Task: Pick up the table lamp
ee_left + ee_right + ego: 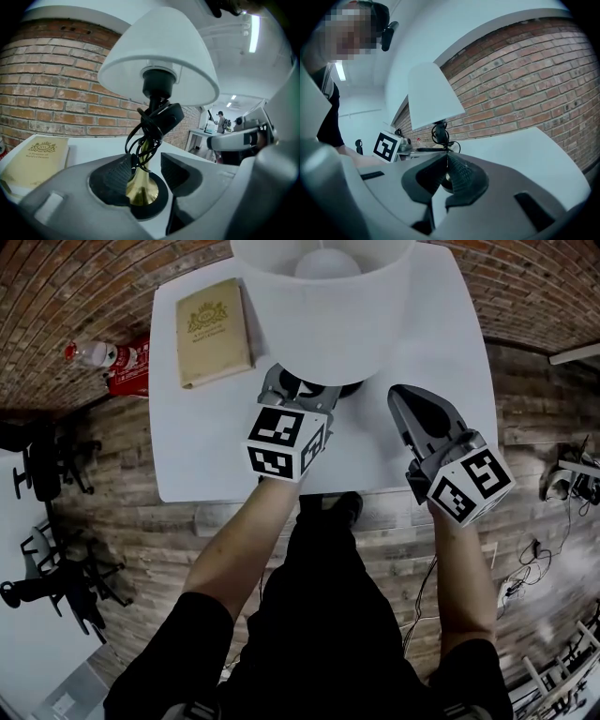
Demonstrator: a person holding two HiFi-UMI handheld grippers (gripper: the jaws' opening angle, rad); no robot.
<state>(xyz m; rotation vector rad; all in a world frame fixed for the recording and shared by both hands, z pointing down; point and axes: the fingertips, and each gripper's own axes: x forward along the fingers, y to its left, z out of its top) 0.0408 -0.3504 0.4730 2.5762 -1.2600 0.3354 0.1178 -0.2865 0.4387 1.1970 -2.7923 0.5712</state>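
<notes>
White on the lamp shade (323,310) and the table (216,446), polished brass on the lamp stem (140,185), black on its base (159,207) and coiled cord (140,136). Tan with a gold crest on the book (214,331) (lettering gold too), red-brown brickwork on the wall (51,93). Grey on the left gripper (146,171) and right gripper (447,171), black-and-white squares on their marker cubes (286,442).
</notes>
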